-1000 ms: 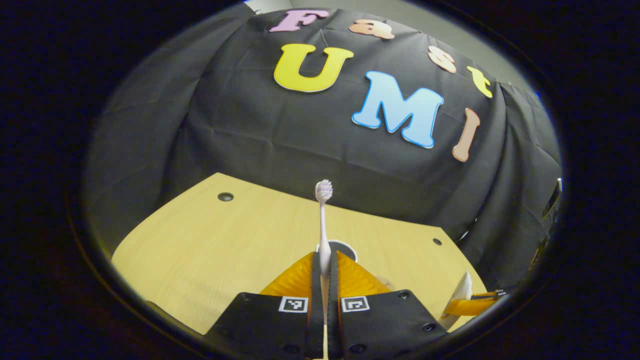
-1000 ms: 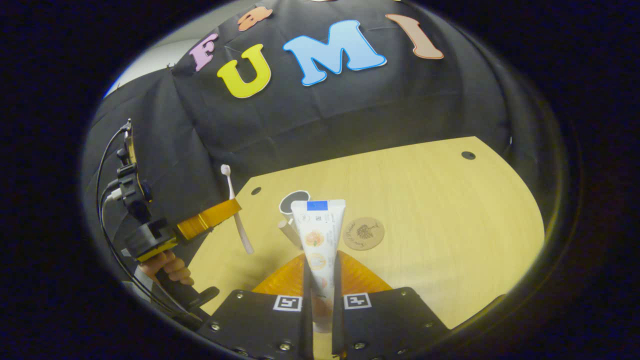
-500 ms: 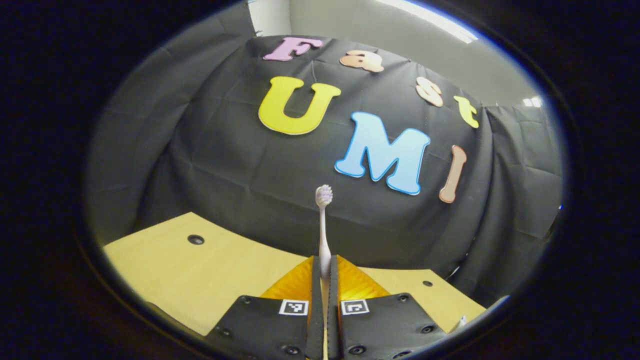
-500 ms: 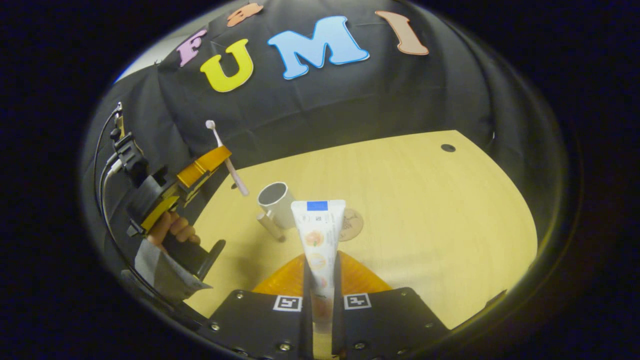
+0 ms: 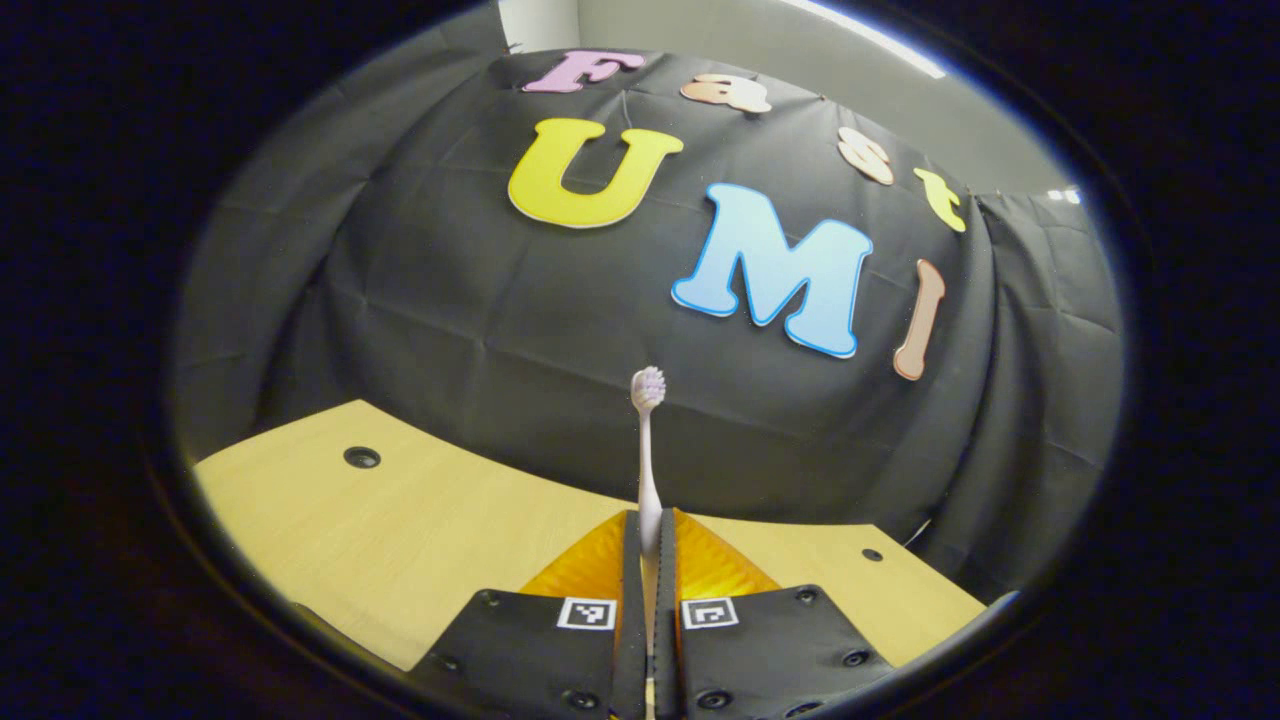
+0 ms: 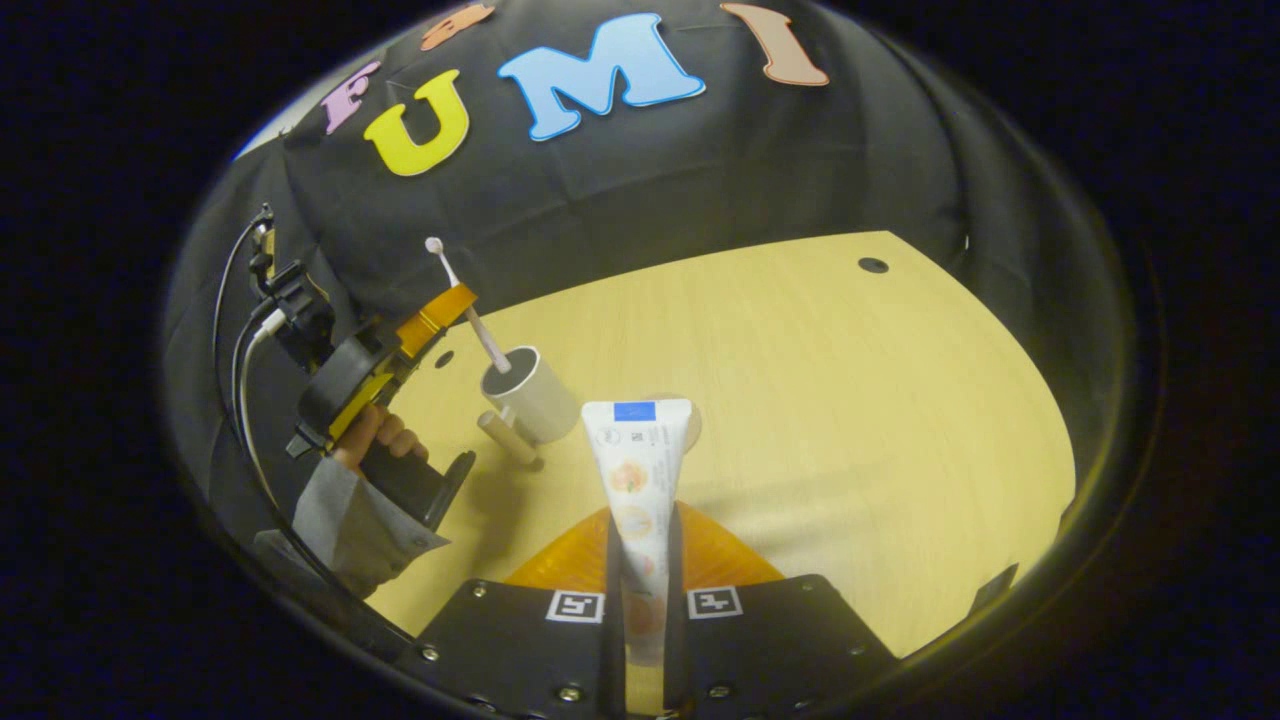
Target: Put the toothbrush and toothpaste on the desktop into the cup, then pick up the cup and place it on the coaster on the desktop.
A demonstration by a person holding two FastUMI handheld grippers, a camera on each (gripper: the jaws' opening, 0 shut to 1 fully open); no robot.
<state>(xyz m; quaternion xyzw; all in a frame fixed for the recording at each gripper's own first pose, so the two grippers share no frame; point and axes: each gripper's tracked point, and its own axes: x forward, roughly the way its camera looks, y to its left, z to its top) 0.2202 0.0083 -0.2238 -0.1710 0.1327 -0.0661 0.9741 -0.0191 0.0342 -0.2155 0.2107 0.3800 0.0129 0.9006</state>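
Black cloth hangs behind a pale wood-grain counter (image 6: 800, 400) with small dark round holes near its edges; a strip of grey wall shows above the cloth in the left gripper view.

In the left gripper view, the left gripper (image 5: 648, 560) is clamped on the toothbrush (image 5: 648, 450), a slim pale pink-white one whose handle rises straight up from between the two fingers, the small bristle head at the top against the cloth. In the right gripper view the same gripper (image 6: 440, 312) sits at the left, held by a hand (image 6: 380, 432) in a grey sleeve, with the toothbrush (image 6: 470, 310) tilted and its lower end just over the cup's mouth; whether it has entered the cup cannot be told.

The cup (image 6: 530, 392) is a light grey cylinder with a dark inside and a stubby handle sticking out toward the lower left; it stands on the counter near the left gripper.

The right gripper (image 6: 640, 560) is clamped on the toothpaste (image 6: 636, 470), a white tube with a blue band at its flat crimped end and orange pictures down its front, held upright above the counter. The coaster (image 6: 690, 420) peeks out from behind the tube's top, just right of the cup.
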